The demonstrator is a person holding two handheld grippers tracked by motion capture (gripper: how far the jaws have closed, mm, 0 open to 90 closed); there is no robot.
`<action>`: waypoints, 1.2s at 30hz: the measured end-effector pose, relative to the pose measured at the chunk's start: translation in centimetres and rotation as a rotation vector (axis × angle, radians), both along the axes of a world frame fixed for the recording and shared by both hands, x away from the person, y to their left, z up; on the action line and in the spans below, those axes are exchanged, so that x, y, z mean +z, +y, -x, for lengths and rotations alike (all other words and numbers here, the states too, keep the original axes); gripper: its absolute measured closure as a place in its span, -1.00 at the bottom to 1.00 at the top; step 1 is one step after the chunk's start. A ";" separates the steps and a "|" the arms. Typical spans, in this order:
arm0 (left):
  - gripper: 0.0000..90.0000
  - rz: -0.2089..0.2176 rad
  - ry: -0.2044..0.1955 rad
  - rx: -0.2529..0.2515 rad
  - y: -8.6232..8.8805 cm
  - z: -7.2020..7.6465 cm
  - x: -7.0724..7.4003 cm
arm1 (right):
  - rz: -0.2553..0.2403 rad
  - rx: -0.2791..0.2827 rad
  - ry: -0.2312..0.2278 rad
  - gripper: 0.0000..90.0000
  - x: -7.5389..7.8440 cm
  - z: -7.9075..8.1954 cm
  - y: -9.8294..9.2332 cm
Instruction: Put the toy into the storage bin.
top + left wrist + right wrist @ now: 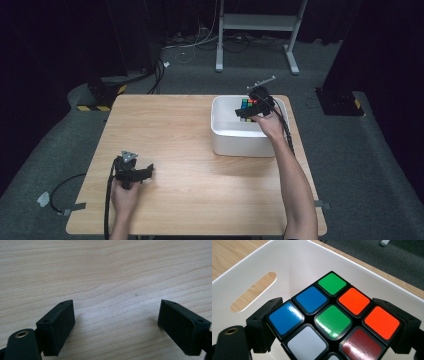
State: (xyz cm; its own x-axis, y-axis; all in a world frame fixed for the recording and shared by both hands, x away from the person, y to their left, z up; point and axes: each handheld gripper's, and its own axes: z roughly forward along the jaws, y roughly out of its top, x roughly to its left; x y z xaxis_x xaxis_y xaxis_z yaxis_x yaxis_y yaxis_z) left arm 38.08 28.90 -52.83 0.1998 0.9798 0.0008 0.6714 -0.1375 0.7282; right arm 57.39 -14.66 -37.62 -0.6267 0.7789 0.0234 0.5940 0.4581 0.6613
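A colour-tiled puzzle cube [332,320] sits between the jaws of my right gripper [334,325], which is shut on it inside the white bin [287,262]. In the high view the right gripper [252,111] holds the cube [247,106] over the bin [240,141] at the table's far right. My left gripper [145,172] rests low at the near left of the wooden table [175,130]. Its jaws stand open in the left gripper view [116,327], with bare wood between them.
The bin has a slot handle [253,295] in its wall. Beyond the table lie grey carpet, cables [200,42] and a white stand's legs [255,22]. A cable trails off the table's left edge [65,187].
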 end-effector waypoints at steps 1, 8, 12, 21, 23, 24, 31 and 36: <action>-0.68 0.000 0.000 0.000 0.0 0.0 0.0 | -0.001 0.002 -0.002 -0.70 0.0 0.2 0.0; -0.68 0.004 0.000 0.001 0.0 0.0 0.0 | 0.009 0.014 -0.004 -0.70 0.1 0.7 0.2; -0.68 0.004 -0.001 0.002 0.0 0.0 0.0 | 0.017 0.015 0.003 -0.70 0.0 0.7 0.2; -0.68 0.004 -0.001 0.002 0.0 0.0 0.0 | 0.018 0.029 -0.006 -0.70 0.4 1.4 0.3; -0.68 0.004 -0.001 0.002 0.0 0.0 0.0 | 0.014 0.031 -0.011 -0.70 0.5 1.6 0.3; -0.68 0.004 -0.001 0.002 0.0 0.0 0.0 | 0.013 0.033 -0.012 -0.70 0.6 1.6 0.2; -0.68 0.004 -0.001 0.002 0.0 0.0 0.0 | -0.009 0.032 -0.014 -0.70 0.6 2.0 0.1; -0.68 0.004 -0.001 0.002 0.0 0.0 0.0 | -0.013 0.030 -0.016 -0.70 0.6 2.3 0.0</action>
